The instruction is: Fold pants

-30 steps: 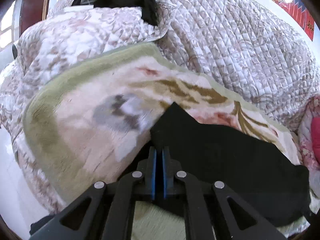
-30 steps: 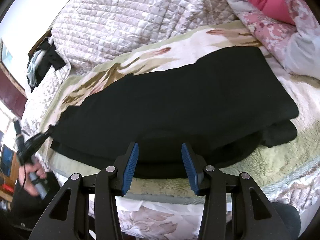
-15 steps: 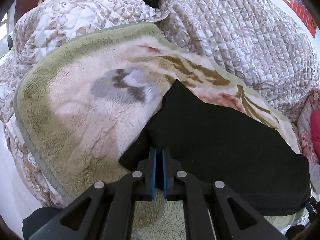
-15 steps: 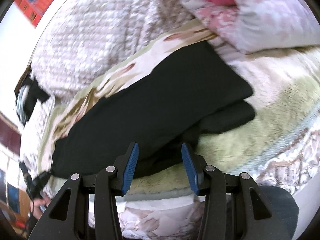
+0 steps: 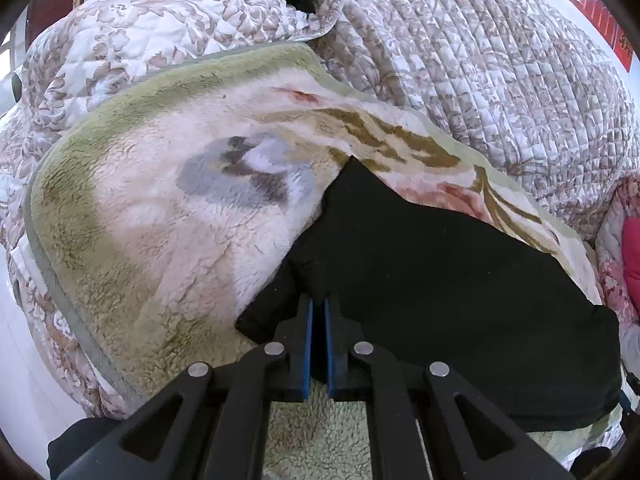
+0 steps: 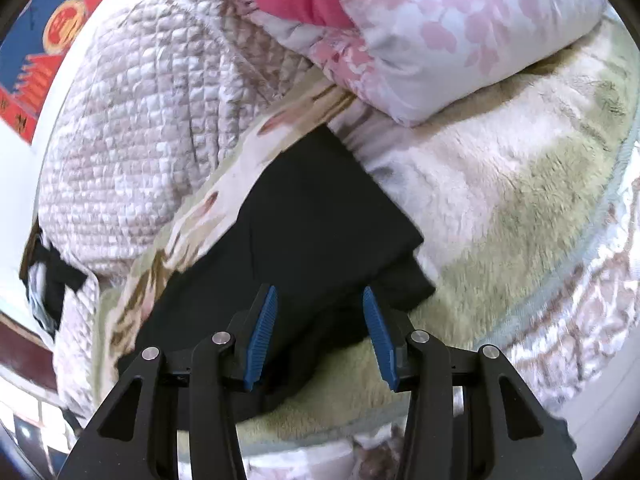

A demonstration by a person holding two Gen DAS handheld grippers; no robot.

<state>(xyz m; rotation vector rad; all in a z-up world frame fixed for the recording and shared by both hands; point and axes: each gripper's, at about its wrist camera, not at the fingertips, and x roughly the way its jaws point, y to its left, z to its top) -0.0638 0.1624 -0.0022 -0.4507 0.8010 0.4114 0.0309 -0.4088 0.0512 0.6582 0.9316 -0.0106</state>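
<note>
pants [image 5: 440,300]: black, folded flat on fleece blanket [image 5: 160,240] | left gripper [image 5: 317,312] fingers clamped on pants | right gripper [image 6: 320,312] fingers apart

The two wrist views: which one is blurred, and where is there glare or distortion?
Left wrist view: sharp; the pants read as flat black without detail. Right wrist view: motion blur smears the quilt and blanket, while the right gripper stays crisp. Both views: fisheye bending with dark corners.
</note>
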